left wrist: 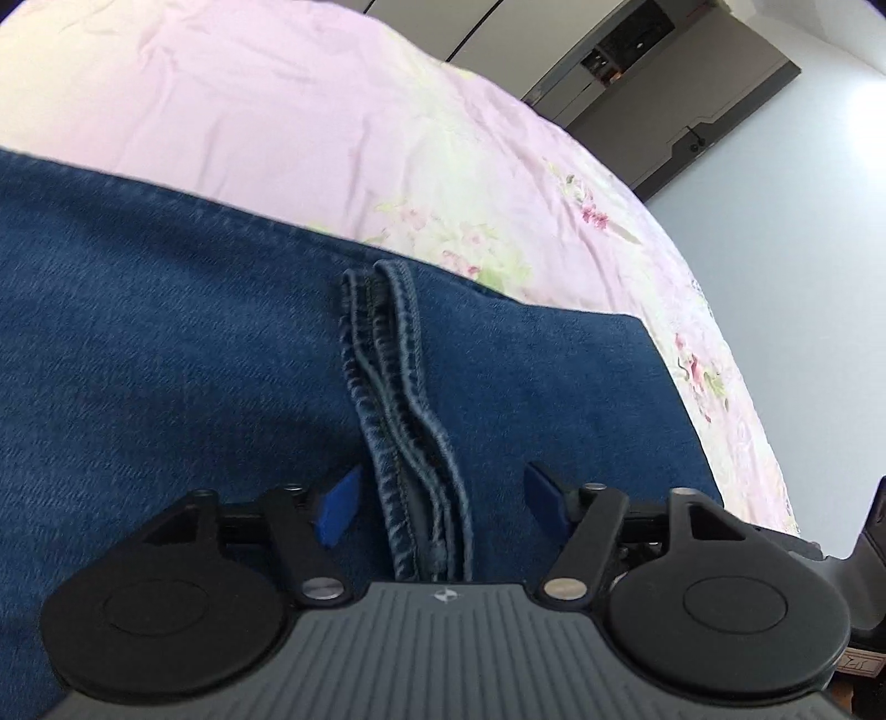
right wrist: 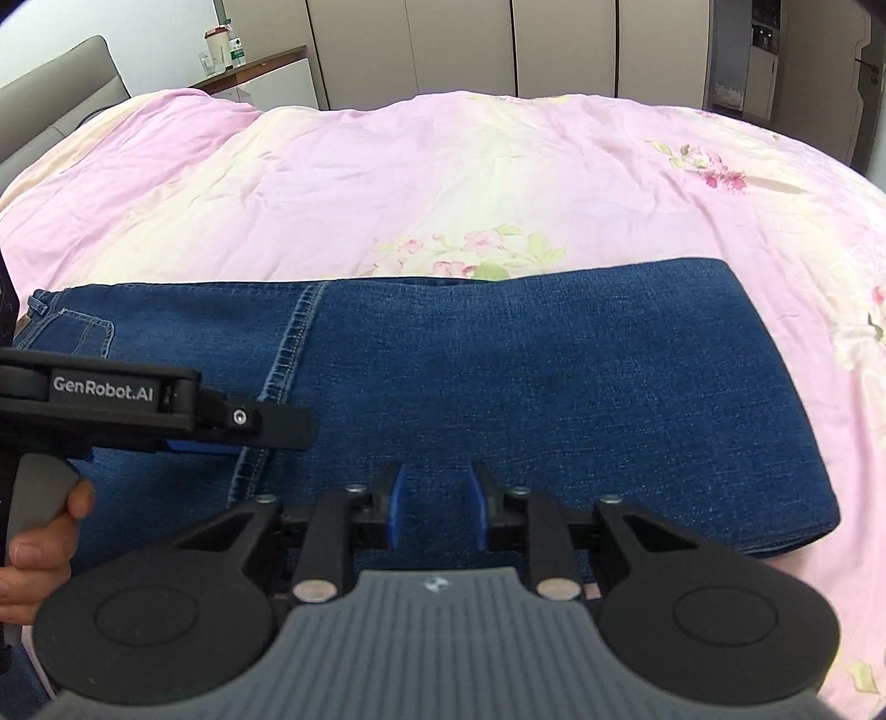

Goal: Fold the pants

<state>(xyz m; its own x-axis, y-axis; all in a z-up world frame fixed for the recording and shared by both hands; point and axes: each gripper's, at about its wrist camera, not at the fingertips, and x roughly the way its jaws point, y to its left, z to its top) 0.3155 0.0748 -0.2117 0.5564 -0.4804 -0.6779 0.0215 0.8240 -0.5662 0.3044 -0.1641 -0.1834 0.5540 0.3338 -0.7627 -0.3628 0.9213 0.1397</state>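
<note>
**Folded jeans on bed, both grippers over the denim**

Left wrist view: the left gripper (left wrist: 440, 501), black linkage with blue pads, has its jaws standing wide apart. Between them runs the stitched hem band (left wrist: 398, 399) of the dark blue denim pants (left wrist: 166, 343); neither pad presses on it, and a gap shows on both sides. Whether the pads touch the cloth beneath cannot be told.

Right wrist view: the right gripper (right wrist: 437, 507), same build, has its jaws standing a narrow way apart. Only flat denim shows in the gap; no fold is pinched between the pads. It sits over the near edge of the pants (right wrist: 526, 376).

The pants lie folded into a long band across the near part of the bed, on a pink quilt with a floral print (right wrist: 387, 166). A rounded fold edge lies to the right in this view; a back pocket and belt loop show at the far left. A double-stitched seam runs diagonally down the left half.

The left gripper (right wrist: 266, 429) enters from the left, held level above the seam. A hand (right wrist: 39, 548) grips its grey handle.

Background: pale wardrobe doors (right wrist: 470, 44); a grey headboard (right wrist: 61, 99) at upper left.
</note>
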